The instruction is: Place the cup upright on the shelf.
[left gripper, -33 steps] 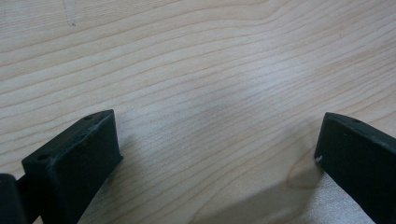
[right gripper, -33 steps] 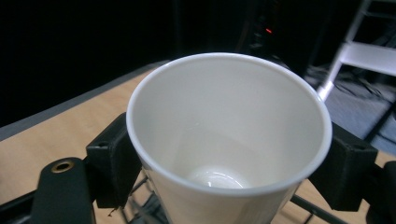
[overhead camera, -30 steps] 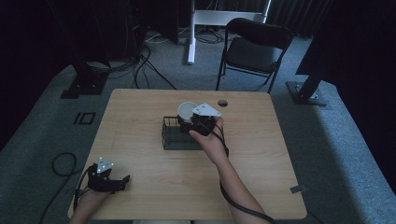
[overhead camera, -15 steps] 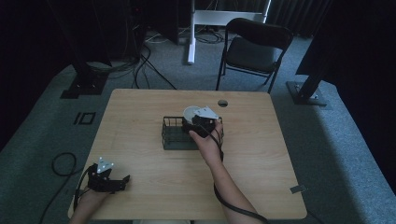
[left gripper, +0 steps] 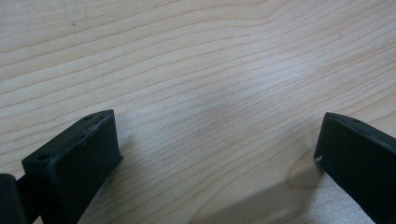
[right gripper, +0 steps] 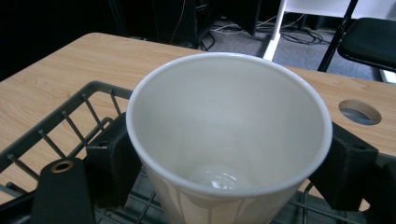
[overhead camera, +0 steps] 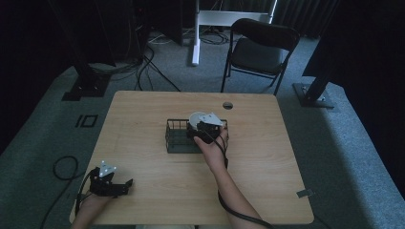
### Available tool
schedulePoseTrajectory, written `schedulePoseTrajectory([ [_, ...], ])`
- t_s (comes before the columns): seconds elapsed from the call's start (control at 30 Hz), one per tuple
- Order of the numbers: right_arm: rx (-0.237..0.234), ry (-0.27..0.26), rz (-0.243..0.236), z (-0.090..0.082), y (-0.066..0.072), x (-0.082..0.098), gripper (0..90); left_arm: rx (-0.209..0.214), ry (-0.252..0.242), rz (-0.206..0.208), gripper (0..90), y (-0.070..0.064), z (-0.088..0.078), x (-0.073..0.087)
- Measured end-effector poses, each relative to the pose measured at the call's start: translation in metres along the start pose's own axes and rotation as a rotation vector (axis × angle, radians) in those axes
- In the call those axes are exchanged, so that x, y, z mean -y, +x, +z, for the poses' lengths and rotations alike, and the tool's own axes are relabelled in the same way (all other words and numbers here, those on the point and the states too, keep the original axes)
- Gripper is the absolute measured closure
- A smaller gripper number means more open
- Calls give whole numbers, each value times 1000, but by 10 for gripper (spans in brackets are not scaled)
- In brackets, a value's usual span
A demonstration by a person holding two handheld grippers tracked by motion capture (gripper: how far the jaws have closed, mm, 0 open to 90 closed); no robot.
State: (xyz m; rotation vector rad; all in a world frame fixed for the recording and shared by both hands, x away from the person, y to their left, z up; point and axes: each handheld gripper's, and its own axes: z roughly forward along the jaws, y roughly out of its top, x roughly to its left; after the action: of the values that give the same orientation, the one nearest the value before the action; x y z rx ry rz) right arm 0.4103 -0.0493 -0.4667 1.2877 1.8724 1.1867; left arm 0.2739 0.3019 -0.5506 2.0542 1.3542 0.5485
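A white paper cup [right gripper: 229, 135] stands upright between the jaws of my right gripper [right gripper: 224, 172], which is shut on its sides. The cup [overhead camera: 195, 117] sits over the far right part of a dark wire basket [overhead camera: 177, 138] at the middle of the wooden table [overhead camera: 143, 109]. My right gripper [overhead camera: 203, 128] hovers at the basket's right end. My left gripper [overhead camera: 125, 183] rests near the table's front left corner, open, with bare wood between its jaws [left gripper: 215, 154].
A round cable hole [overhead camera: 228, 105] lies in the table behind the basket, also seen as a hole [right gripper: 358, 112] past the cup. A black folding chair [overhead camera: 260, 47] stands beyond the far edge. Cables and stand bases lie on the grey floor.
The right gripper with the cup has shifted slightly forward and down over the basket's right end. The left gripper has stayed where it was.
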Motion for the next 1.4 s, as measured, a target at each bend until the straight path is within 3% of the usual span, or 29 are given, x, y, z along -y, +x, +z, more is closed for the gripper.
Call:
schedulePoseTrajectory([
  [0.3,-1,-14,11,-2,-1,4,198,0,0,0,1,0,0,0],
  [0.4,-37,14,18,-1,-3,4,170,0,0,0,1,0,0,0],
  [0.57,-67,11,0,-3,-5,7,128,0,0,0,1,0,0,0],
  [0.87,-107,-10,-16,-16,-12,7,128,0,0,0,1,0,0,0],
  [1.4,-124,-11,-27,-38,-26,16,128,0,0,-1,1,0,0,0],
])
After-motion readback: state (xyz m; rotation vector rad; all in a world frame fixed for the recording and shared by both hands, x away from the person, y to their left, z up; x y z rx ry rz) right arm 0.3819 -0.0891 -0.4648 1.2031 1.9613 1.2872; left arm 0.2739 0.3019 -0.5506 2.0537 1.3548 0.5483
